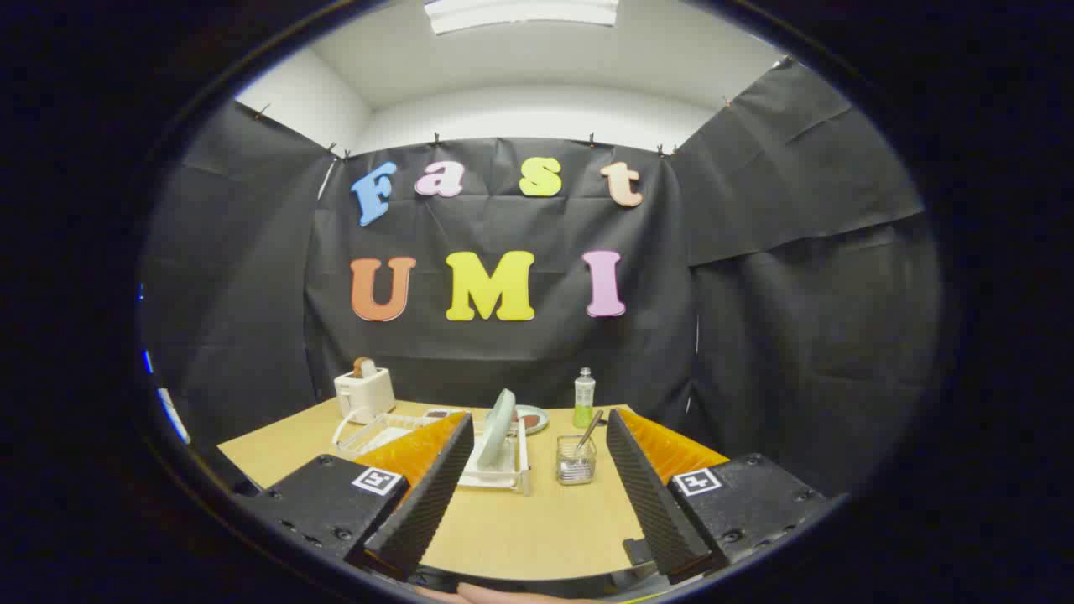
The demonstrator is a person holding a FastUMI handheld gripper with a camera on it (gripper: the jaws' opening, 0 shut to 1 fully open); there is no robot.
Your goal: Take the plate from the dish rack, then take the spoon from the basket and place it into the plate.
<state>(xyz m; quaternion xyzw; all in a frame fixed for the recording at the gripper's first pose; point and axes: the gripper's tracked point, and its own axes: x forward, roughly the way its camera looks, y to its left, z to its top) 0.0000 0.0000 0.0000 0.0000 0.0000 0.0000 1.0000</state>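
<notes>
Gripper view: nothing is done yet. The gripper [534, 491] jaws stand released over the bench [520, 528]; beyond them the plate [497, 428] stands in the dish rack [501, 470], the spoon [587, 432] in the basket [576, 464].

the single fisheye view rides on the gripper [533, 478], looking forward and level along its two spread fingers [428, 495] from low over the near end of the table [520, 528]. it faces the booth's back wall, with the dish rack [495, 470] and basket [576, 461] just ahead, beyond the fingertips.
</notes>
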